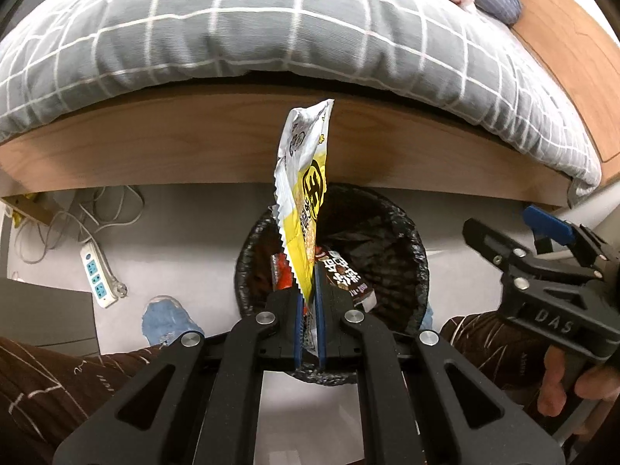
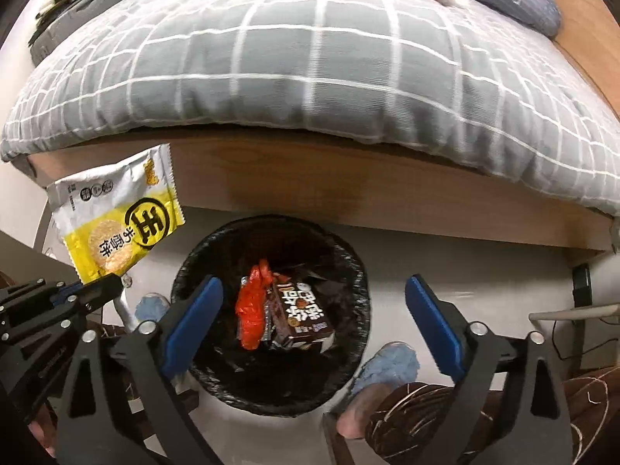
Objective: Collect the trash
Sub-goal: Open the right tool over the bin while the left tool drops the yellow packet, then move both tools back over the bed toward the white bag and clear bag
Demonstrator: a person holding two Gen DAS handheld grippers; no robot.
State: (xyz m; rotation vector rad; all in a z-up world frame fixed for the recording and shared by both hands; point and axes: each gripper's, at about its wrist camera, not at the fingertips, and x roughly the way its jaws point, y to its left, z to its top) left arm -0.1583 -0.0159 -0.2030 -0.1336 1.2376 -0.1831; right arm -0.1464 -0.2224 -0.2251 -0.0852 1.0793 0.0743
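Centrally, yellow snack wrapper (image 1: 306,209) pinched upright between the closed left gripper (image 1: 309,310), above the black-lined bin (image 2: 356,290) holding 2 wrappers; right gripper (image 2: 314,329) spread wide, empty, over it; bed (image 2: 310,77) beyond.

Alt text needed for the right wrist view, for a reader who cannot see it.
The open right gripper hangs over a black-lined trash bin holding a red wrapper and a brown carton. At left, the left gripper holds a yellow snack packet before a bed.
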